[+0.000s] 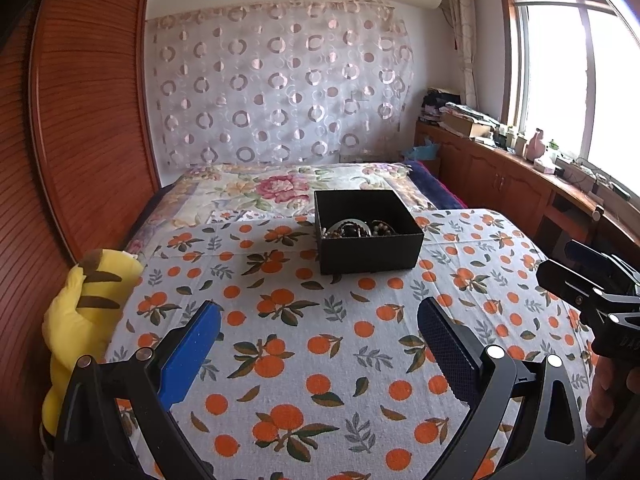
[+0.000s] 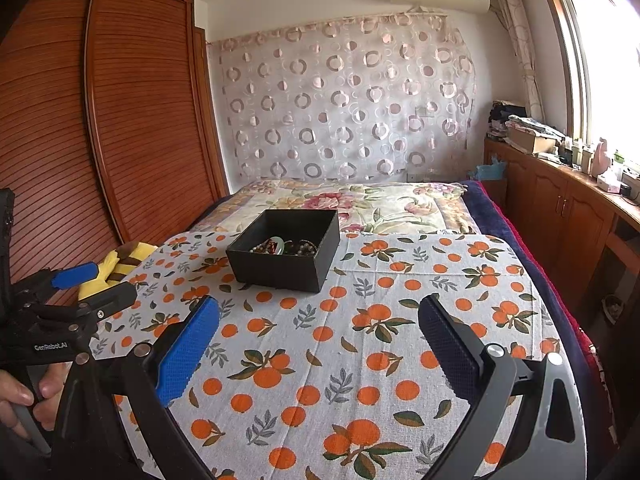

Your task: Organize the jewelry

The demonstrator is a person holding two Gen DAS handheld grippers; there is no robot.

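A black open box point(image 1: 370, 248) stands on the orange-print cloth point(image 1: 304, 344) at the far side; it also shows in the right wrist view point(image 2: 280, 268). Inside lies a pile of jewelry point(image 1: 360, 229): bead bracelets and bangles, also visible in the right wrist view point(image 2: 286, 246). My left gripper point(image 1: 320, 320) is open and empty, hovering over the cloth well short of the box. My right gripper point(image 2: 320, 318) is open and empty, to the right of the left one and just as far back. Each shows in the other's view: right gripper point(image 1: 560, 268), left gripper point(image 2: 96, 282).
A yellow striped plush toy point(image 1: 86, 312) lies at the cloth's left edge beside the wooden wardrobe point(image 1: 80, 140). A floral bedspread point(image 1: 280, 188) lies beyond the box. A wooden cabinet with clutter point(image 1: 520, 168) runs along the right under the window.
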